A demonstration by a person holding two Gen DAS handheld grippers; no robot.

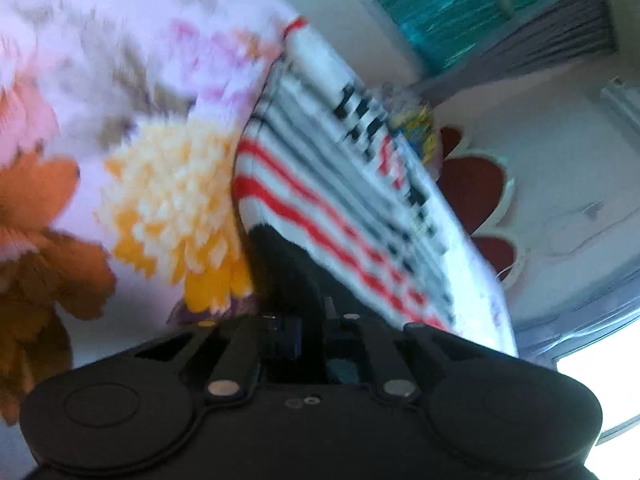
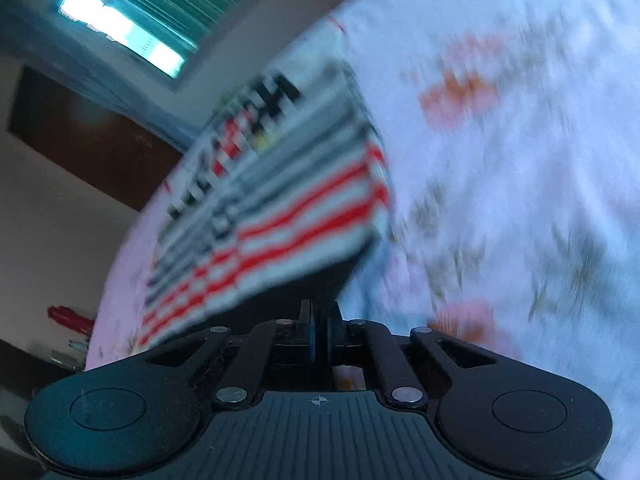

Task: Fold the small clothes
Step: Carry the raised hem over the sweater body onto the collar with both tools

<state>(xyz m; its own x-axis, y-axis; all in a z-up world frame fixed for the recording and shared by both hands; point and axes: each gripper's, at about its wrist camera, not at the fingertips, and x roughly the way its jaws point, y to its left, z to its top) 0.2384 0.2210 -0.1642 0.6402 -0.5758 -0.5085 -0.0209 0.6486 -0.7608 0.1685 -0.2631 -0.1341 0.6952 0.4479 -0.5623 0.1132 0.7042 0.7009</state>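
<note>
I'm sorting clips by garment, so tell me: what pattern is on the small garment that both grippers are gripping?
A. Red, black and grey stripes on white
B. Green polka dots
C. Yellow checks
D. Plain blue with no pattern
A. The striped garment, lying on the floral bedspread, shows red, black and grey bands on white in both wrist views, and the left gripper and the right gripper are each shut on its near edge.

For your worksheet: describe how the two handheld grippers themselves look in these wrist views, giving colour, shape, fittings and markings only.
Both are black plastic. The left gripper has a smooth body with two round bulges at the sides, slanted link bars and silver pivot pins. The right gripper has the same bulges, bars and pins, but its centre panel is ribbed and bears a small crosshair mark. No cables, sleeves or hands are visible.
</note>
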